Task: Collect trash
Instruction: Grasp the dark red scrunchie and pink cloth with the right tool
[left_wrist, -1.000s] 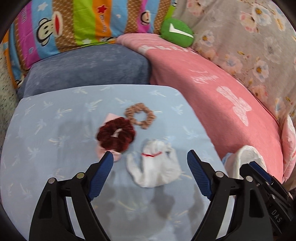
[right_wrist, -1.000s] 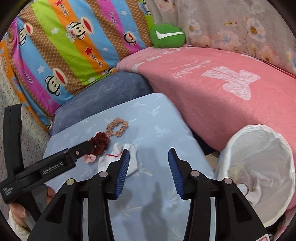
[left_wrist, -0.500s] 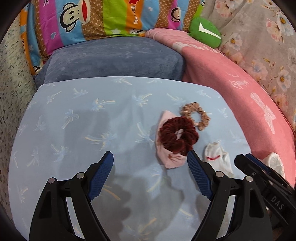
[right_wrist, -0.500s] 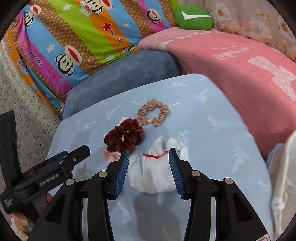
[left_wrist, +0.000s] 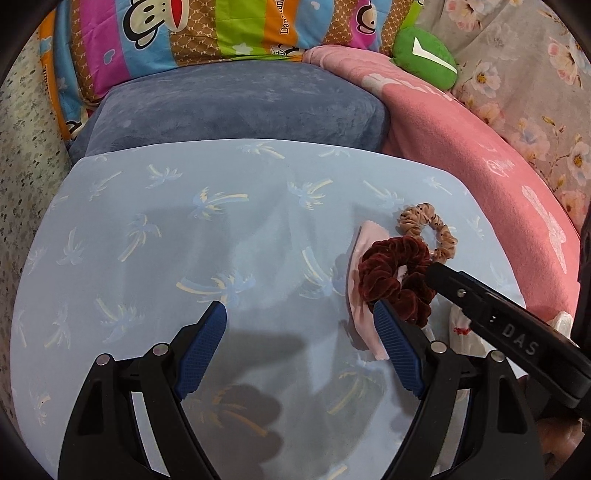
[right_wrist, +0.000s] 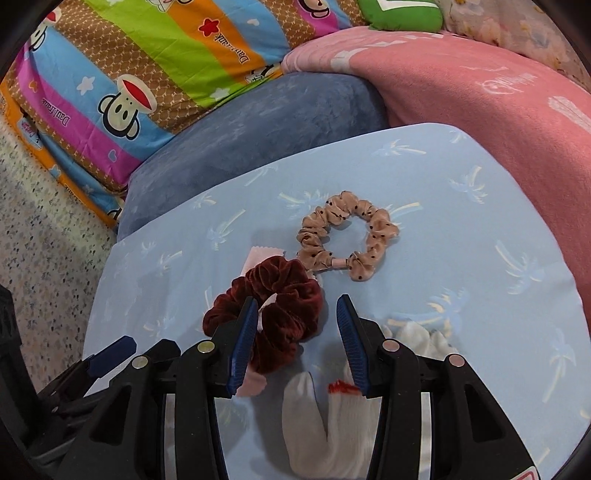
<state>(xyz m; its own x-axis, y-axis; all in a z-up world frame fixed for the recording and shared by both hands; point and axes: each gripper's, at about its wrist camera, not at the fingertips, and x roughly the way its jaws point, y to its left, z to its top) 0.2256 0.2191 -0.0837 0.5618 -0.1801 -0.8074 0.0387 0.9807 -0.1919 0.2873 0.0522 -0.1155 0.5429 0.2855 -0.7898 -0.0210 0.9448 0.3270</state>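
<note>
Left wrist view: the left tool (left_wrist: 299, 325) hangs open and empty over bare light-blue palm-print table (left_wrist: 184, 258); plenty of room here, the far table edge well off.

Right wrist view: the right tool (right_wrist: 295, 332) is open, straddling the crumpled white cloth with red stitching (right_wrist: 332, 424), beside the dark-red velvet scrunchie (right_wrist: 273, 306). Next, likely: lower, close.
</note>
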